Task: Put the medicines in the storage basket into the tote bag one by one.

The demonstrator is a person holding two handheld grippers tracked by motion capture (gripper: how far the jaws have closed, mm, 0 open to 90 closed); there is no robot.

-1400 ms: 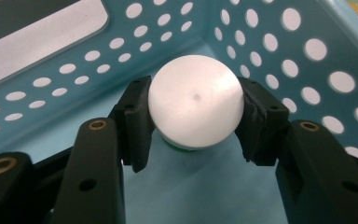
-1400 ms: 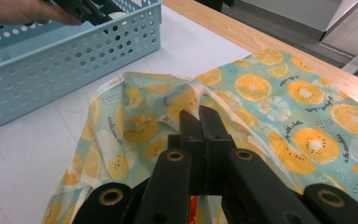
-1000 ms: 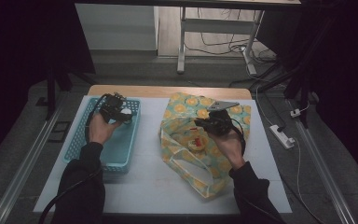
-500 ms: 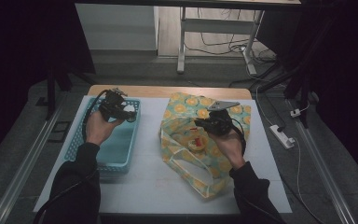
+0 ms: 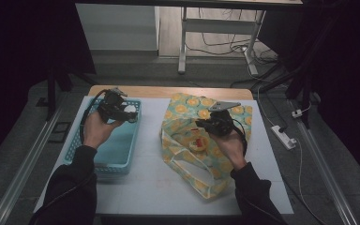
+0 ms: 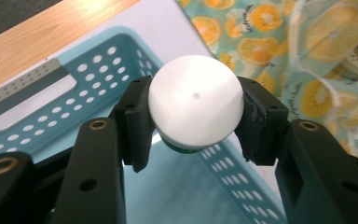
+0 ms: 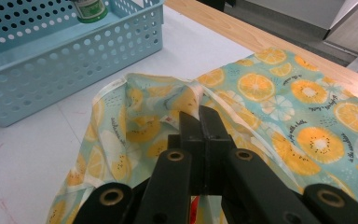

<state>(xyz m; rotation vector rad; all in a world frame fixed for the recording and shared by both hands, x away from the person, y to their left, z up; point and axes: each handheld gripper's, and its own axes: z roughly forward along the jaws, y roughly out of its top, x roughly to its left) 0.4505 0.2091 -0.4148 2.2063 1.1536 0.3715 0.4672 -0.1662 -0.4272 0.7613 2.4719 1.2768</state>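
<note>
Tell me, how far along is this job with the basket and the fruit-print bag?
Midway, it seems. The left gripper grips a white-capped bottle above the blue basket. The right gripper pinches the bag at its rim. Another item lies in the bag.

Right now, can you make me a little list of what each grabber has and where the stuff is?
left gripper: shut on the white-capped bottle, held above the blue basket
right gripper: shut on the fruit-print bag, pinching its rim
inside bag: something red and white, too small to name
surface: white table
</note>
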